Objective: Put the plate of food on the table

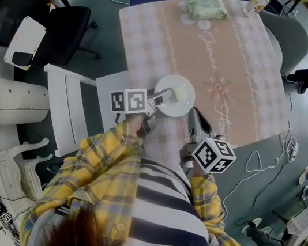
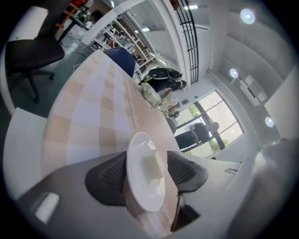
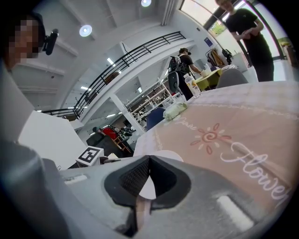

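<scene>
Jaws of the left hand-held gripper (image 1: 161,98) stand apart around the edge of the plate (image 1: 184,108), gripping nothing, likely because the plate and its pale food (image 2: 152,167) already rest on the bench (image 1: 238,75). The right hand-held gripper (image 3: 147,161), closed and empty, hovers just beside.

plate (image 1: 175,95) on table (image 1: 240,64) near edge, packet (image 1: 205,7) at far end

Cursive "Flower" on tablecloth (image 3: 261,126)

white plate (image 1: 184,104), pink checked tablecloth (image 1: 239,69), yellow plaid sleeve (image 1: 97,162)
</scene>
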`<state>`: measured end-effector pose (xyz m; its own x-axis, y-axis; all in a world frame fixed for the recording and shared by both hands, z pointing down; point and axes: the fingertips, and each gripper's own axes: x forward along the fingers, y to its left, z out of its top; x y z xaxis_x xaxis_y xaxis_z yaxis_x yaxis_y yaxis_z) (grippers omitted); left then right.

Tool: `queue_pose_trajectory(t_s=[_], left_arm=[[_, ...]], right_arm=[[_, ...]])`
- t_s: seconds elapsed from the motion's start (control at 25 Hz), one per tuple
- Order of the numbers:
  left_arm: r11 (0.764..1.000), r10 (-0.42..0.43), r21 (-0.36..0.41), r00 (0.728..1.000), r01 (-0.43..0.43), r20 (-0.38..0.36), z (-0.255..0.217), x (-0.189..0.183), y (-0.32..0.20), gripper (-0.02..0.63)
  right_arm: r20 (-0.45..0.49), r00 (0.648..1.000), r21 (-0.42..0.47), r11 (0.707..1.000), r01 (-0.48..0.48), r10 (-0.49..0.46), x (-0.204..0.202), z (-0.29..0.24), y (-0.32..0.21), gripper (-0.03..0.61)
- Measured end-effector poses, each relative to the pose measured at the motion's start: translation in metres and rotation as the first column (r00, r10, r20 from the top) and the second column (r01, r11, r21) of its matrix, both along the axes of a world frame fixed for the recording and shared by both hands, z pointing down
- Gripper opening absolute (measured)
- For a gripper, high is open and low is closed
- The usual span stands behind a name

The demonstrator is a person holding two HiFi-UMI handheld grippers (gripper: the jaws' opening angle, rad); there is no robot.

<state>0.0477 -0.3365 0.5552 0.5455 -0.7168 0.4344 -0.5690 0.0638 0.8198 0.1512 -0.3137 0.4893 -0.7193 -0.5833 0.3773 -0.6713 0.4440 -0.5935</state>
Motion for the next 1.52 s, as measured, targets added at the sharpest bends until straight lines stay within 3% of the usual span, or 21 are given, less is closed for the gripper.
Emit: queue_pose_trajectory(t_s=[0.12, 0.2, 0.28, 0.4, 0.56, 0.68, 0.76, 0.96, 1.2, 1.32, 1.52], left_arm=[[0.994, 0.108, 0.009, 0.994, -0.108, 0.036, -0.001, 0.003, 0.005, 0.283], [0.986, 0.165, 0.004, 0.979, -0.166, 0.121, 0.002, -0.001, 0.008, 0.282], [0.973, 0.225, -0.009, 0.944, -0.23, 0.24, 0.007, -0.003, 0.014, 0.279], [0.952, 0.287, -0.026, 0.86, -0.305, 0.423, 0.012, -0.008, 0.022, 0.279], [0.947, 0.24, 0.036, 0.776, -0.32, 0.583, 0.002, -0.022, 0.019, 0.244], [0.938, 0.166, 0.132, 0.747, -0.321, 0.644, -0.018, -0.027, 0.014, 0.152], [0.93, 0.122, 0.197, 0.765, -0.311, 0.632, -0.033, -0.024, 0.015, 0.012], [0.905, 0.111, 0.318, 0.879, -0.282, 0.463, -0.058, 0.003, 0.023, 0.003], [0.867, 0.163, 0.378, 0.9, -0.326, 0.404, -0.075, 0.032, 0.039, 0.003], [0.863, 0.174, 0.395, 0.919, -0.315, 0.354, -0.08, 0.035, 0.044, 0.003], [0.853, 0.191, 0.408, 0.923, -0.324, 0.334, -0.085, 0.037, 0.053, 0.003]], right_arm=[[0.007, 1.0, -0.002, 1.0, 0.005, -0.005, -0.001, -0.001, 0.0, -0.002], [0.01, 1.0, -0.004, 1.0, 0.011, -0.01, -0.003, -0.001, 0.001, -0.002], [0.007, 1.0, -0.006, 1.0, 0.017, -0.017, -0.005, 0.001, 0.003, -0.002], [0.006, 1.0, -0.012, 1.0, 0.024, -0.024, -0.008, 0.001, 0.005, -0.002], [0.01, 0.999, -0.011, 0.999, 0.04, -0.04, -0.013, 0.001, 0.008, -0.002], [0.003, 0.999, -0.015, 0.999, 0.045, -0.045, -0.015, 0.003, 0.01, -0.002], [-0.002, 0.999, -0.016, 0.999, 0.047, -0.047, -0.015, 0.004, 0.012, -0.002], [-0.004, 0.999, -0.016, 0.999, 0.043, -0.043, -0.018, 0.003, 0.015, -0.002], [-0.025, 0.999, -0.017, 0.999, 0.035, -0.035, -0.019, 0.003, 0.022, -0.002], [-0.027, 0.999, -0.014, 0.999, 0.03, -0.031, -0.02, 0.0, 0.028, -0.002], [-0.04, 0.999, 0.008, 1.0, 0.0, 0.001, -0.016, -0.005, 0.037, -0.002]])
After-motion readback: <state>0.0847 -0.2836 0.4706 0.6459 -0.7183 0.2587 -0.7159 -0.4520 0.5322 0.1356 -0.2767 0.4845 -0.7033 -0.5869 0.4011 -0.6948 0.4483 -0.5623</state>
